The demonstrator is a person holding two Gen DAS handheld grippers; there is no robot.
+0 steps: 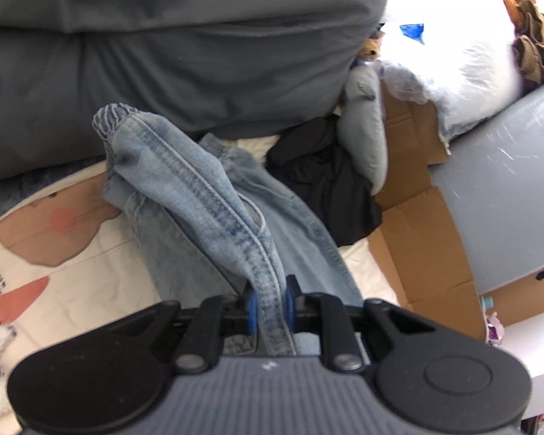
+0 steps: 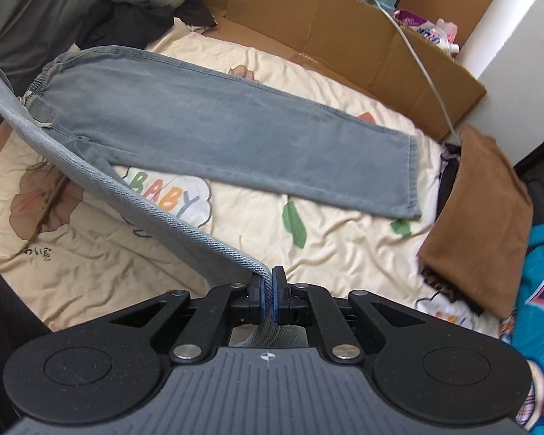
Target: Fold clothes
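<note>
Left wrist: left claw (image 1: 270, 304) clamps jeans (image 1: 206, 195) seam; waistband bunched, blurred.

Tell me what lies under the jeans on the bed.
The jeans lie on a cream printed blanket; "BABY" lettering and a green shape show beside them. Both the left gripper and right gripper pinch one lifted leg. The print beneath stays hidden.

Cream printed bedspread (image 2: 344, 239) covers the bed, with cartoon motifs and "BABY" lettering (image 2: 165, 195). Flattened cardboard (image 2: 344, 18) lines the far edge. Grey bedding (image 1: 163, 54) is heaped at one end, with a grey cushion (image 1: 366, 134) beside it. White plastic bag (image 1: 464, 65) sits in strong, overexposed light. White wall (image 2: 515, 36) stands behind the cardboard.
</note>
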